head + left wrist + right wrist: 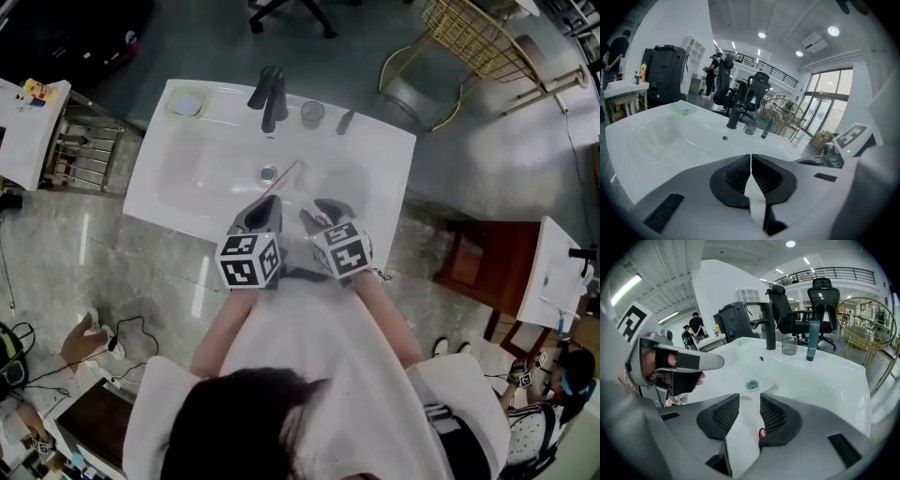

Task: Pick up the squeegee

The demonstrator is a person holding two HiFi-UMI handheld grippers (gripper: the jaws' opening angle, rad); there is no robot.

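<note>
In the head view both grippers hover over the near part of the white sink basin (202,169). My left gripper (265,202) has its pads pressed together with nothing visibly between them (751,161). My right gripper (319,212) stands beside it, jaws apart, with only the basin and the green-ringed drain (752,385) showing through the gap (750,405). A thin pinkish streak (282,177) runs slantwise past the drain (269,173) toward the left gripper's tip. I cannot tell whether it is the squeegee. Neither gripper view shows a squeegee.
At the basin's far rim stand a black faucet (270,97), a glass cup (312,112), a dark tube (345,121) and a pale green soap dish (186,104). A gold wire chair (469,42) and a wooden chair (487,267) stand to the right.
</note>
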